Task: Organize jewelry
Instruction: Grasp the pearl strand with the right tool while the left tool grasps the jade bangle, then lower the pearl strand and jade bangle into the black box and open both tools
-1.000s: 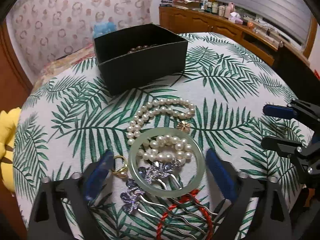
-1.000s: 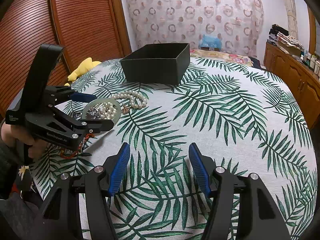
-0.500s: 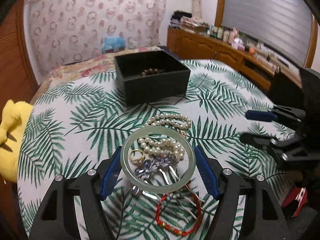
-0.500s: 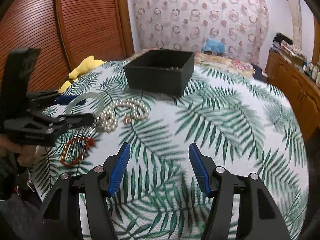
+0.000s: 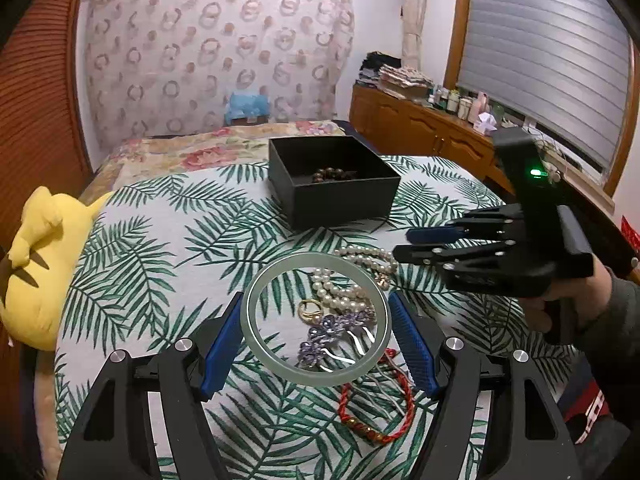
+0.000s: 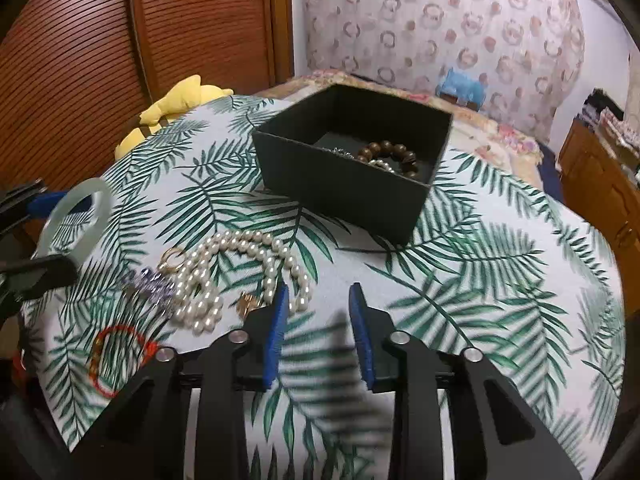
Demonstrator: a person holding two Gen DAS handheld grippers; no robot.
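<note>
The worktop, covered in a white cloth printed with green palm leaves, carries everything here. Toward its far side sits the black box, open at the top, with a brown bead bracelet lying on its floor. Nearer the cameras, the left gripper has its blue fingers pressed on either side of the pale green bangle, which it holds lifted off the cloth and roughly level; the left wrist view looks through the ring at the loose pieces beneath. The right gripper hovers above the cloth just beside the pearl necklace; its fingers have just been closing and now stand narrowly apart with nothing between them (only leaf print shows in the gap). The necklace lies in loose loops in front of the box, a small gold clasp at one end. Next to it are the purple flower hair comb, its metal prongs pointing toward the near edge, and the red cord bracelet closest to that edge. The gold ring, smallest of all, rests on the cloth between the pearls and the comb.
</note>
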